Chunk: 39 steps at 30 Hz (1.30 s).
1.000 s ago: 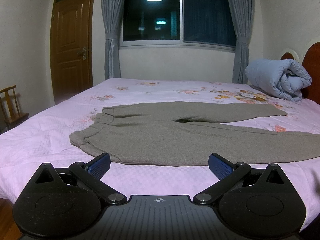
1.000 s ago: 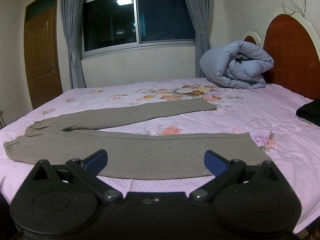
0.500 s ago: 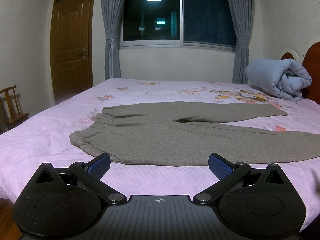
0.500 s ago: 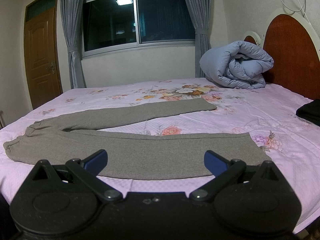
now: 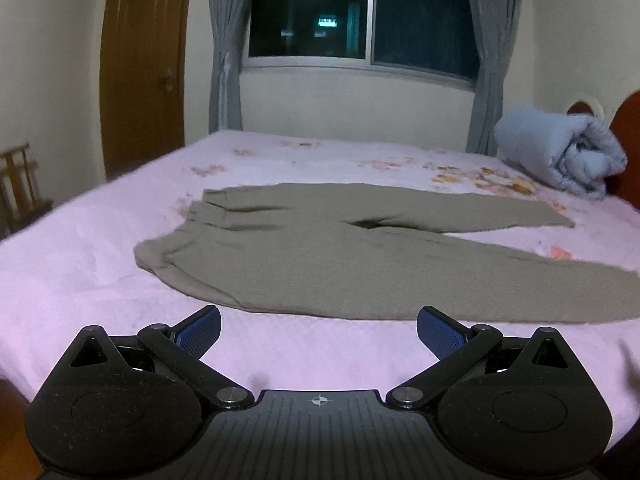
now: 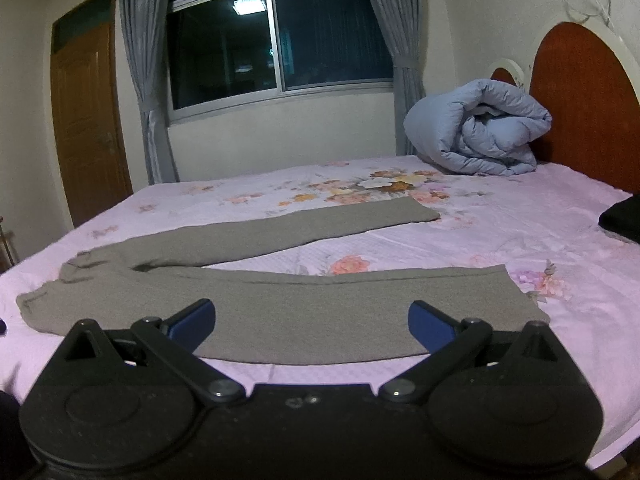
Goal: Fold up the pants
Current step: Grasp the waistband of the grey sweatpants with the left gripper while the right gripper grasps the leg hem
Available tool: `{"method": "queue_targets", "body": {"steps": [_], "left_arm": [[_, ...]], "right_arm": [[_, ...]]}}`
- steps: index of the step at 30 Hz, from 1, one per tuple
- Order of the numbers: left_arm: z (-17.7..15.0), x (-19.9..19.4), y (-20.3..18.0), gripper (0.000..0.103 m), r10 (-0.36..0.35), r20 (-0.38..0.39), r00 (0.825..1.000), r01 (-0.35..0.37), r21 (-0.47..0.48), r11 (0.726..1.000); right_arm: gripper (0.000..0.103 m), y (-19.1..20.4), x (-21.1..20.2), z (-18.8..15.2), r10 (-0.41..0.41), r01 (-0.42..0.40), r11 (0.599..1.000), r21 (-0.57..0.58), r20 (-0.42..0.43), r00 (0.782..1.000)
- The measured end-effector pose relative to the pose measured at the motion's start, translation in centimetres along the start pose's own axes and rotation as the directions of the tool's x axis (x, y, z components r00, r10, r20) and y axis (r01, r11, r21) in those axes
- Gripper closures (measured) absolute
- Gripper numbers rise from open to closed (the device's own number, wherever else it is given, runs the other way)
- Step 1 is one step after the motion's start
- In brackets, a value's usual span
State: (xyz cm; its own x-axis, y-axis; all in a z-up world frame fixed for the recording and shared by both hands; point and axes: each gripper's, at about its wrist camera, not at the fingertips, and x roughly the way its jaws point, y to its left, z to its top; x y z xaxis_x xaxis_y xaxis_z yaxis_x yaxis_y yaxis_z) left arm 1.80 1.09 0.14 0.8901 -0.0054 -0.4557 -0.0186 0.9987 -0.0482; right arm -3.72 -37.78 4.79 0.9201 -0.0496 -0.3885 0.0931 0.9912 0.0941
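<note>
Grey-brown pants [image 5: 320, 248] lie spread flat on the pink floral bedsheet [image 5: 80, 280], waistband to the left and both legs running right, parted in a V. My left gripper [image 5: 319, 330] hovers open over the near edge of the bed, just short of the waist end. In the right wrist view the pants [image 6: 280, 300] show their near leg cuff at the right, and my right gripper [image 6: 312, 322] is open above that leg's near hem. Nothing is held by either gripper.
A rolled pale-blue duvet [image 6: 476, 128] sits by the wooden headboard [image 6: 580, 100]. A black item [image 6: 624, 216] lies at the bed's right edge. A wooden chair [image 5: 20, 188] and a door [image 5: 140, 64] stand at the left, a curtained window [image 5: 360, 12] behind.
Both grippers have shifted and tilted slightly; the left view now looks a little lower and is blurred with motion. The pants have not moved and both grippers stay open.
</note>
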Motion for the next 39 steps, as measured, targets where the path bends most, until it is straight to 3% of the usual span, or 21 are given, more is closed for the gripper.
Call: {"method": "queue_targets", "body": {"steps": [5,7,16,24,29,32,39], "left_arm": [[2.3,3.2,2.5,0.000,0.024,-0.001,1.000,-0.024,0.030,0.999],[3.9,4.9,4.0,0.000,0.071,0.006,0.997,-0.071,0.017,0.997],[11.7,16.8,11.8,0.000,0.141,-0.011,0.990,-0.141,-0.018,0.990],[15.9,32.0,18.6,0.000,0.054,-0.107,0.993,-0.064,-0.096,0.993],[16.4,41.3,20.4,0.000,0.065,-0.238,0.969,-0.070,-0.013,0.997],[15.9,44.3,20.4,0.000,0.052,-0.277,0.959,-0.045,0.031,0.998],[15.0,49.2,21.4,0.000,-0.112,-0.307,0.945,0.106,-0.036,0.994]], "right_arm": [[0.006,-0.1,1.8,0.6,0.000,0.000,1.000,0.006,-0.014,1.000],[0.006,-0.1,3.1,1.1,-0.014,0.013,1.000,-0.008,-0.027,1.000],[0.006,1.5,11.3,6.2,-0.033,0.033,0.999,-0.023,-0.015,0.999],[0.006,5.3,20.8,9.1,0.010,-0.013,0.999,-0.040,-0.055,0.998],[0.006,7.4,24.8,8.4,0.041,-0.049,0.996,-0.079,-0.098,0.994],[0.006,8.2,26.6,8.1,0.043,-0.055,0.992,-0.112,-0.108,0.993],[0.006,8.0,28.5,7.8,0.049,-0.060,0.994,-0.094,-0.116,0.992]]}}
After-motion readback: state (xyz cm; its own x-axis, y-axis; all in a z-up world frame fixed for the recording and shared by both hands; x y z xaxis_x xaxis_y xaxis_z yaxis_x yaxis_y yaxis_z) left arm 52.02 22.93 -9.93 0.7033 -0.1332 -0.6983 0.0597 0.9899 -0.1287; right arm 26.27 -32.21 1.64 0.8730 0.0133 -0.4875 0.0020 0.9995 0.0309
